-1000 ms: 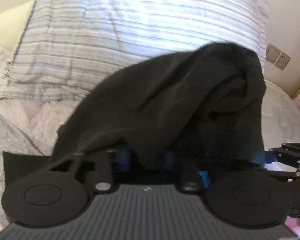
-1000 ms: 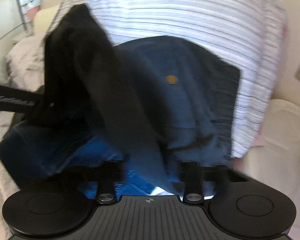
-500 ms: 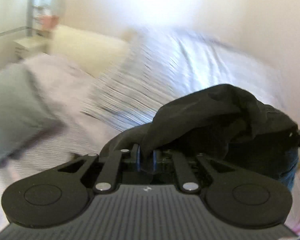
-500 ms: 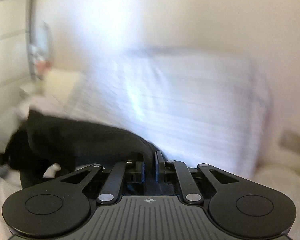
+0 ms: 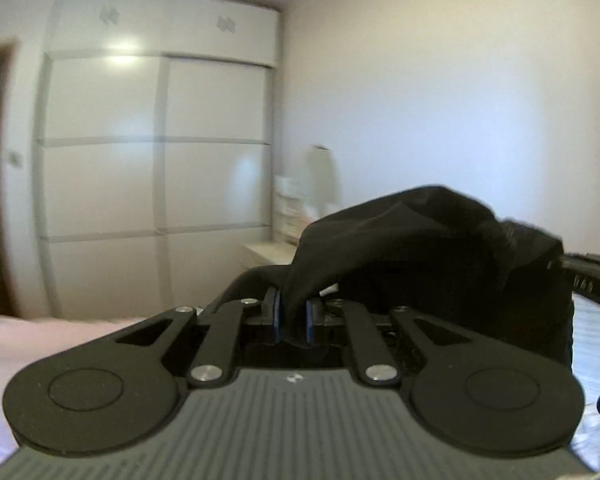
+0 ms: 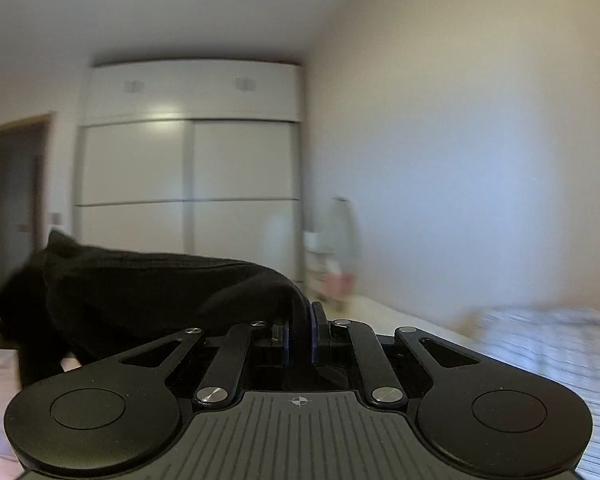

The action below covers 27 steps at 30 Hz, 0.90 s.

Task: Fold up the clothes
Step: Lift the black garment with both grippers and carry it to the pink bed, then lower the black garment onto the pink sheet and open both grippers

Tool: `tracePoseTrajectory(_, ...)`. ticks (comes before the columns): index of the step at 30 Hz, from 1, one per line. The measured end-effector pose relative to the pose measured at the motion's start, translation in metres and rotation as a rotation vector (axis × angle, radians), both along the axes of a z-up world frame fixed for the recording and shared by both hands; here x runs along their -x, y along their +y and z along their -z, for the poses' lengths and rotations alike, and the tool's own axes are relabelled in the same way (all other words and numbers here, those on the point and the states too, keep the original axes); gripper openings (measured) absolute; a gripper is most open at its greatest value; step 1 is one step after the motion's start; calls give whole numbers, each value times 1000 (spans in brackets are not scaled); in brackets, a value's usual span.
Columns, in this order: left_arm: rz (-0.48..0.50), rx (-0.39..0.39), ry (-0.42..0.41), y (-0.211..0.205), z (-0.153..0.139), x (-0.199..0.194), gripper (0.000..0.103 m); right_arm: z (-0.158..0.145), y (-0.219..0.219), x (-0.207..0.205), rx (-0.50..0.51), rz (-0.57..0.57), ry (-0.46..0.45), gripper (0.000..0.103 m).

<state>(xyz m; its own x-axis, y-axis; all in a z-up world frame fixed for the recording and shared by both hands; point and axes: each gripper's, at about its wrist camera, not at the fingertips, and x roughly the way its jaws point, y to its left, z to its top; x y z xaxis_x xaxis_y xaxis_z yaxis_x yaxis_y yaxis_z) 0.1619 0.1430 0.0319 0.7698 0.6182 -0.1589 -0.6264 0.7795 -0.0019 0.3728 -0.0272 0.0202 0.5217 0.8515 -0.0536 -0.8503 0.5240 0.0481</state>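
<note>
Both grippers have swung up from the bed to face the wardrobe [image 5: 156,148]. The left gripper [image 5: 294,318] and right gripper [image 6: 300,332] each pinch the black garment [image 5: 420,240], stretched between them above the bed [image 6: 540,344].

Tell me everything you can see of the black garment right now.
The black garment is soft, matte, dark cloth, bunched and creased. It is lifted off the bed and hangs between the two grippers. The left gripper pinches one bunched edge between its blue-padded fingers; the right gripper pinches another edge the same way. In the right wrist view the cloth stretches away to the left in a sagging span. Its type, sleeves or legs cannot be told.
</note>
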Motion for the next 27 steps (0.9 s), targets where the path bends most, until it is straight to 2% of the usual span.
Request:
tracePoseTrajectory(1,-32,-6,13,3,-2,17,10,3,15,11,54,-45,22,11)
tracePoseTrajectory(2,-60,29,49,10,4,31,13,6,30,21,115,-92,47,18)
tracePoseTrajectory(3,-95,91,103,19,15,45,17,16,45,29,200,-137,102,36)
tracePoseTrajectory(5,-180,245,226,37,49,66,22,42,68,49,367,-221,218,53)
tracePoseTrajectory(8,-279,463,386,51,113,104,22,91,92,82,595,-337,389,54)
tracePoseTrajectory(11,-302,603,475,43,162,141,22,126,93,114,703,-361,520,54)
tracePoseTrajectory(14,-295,699,504,38,186,171,22,150,91,142,766,-352,609,54)
tracePoseTrajectory(17,-290,733,534,41,200,185,22,168,83,160,793,-319,667,54)
tracePoseTrajectory(21,-282,696,558,42,200,211,24,171,94,194,799,-292,625,54)
tracePoseTrajectory(24,-321,671,567,37,192,225,24,167,92,220,822,-307,602,54)
tracePoseTrajectory(27,-377,663,525,30,180,241,28,169,92,238,841,-335,579,54)
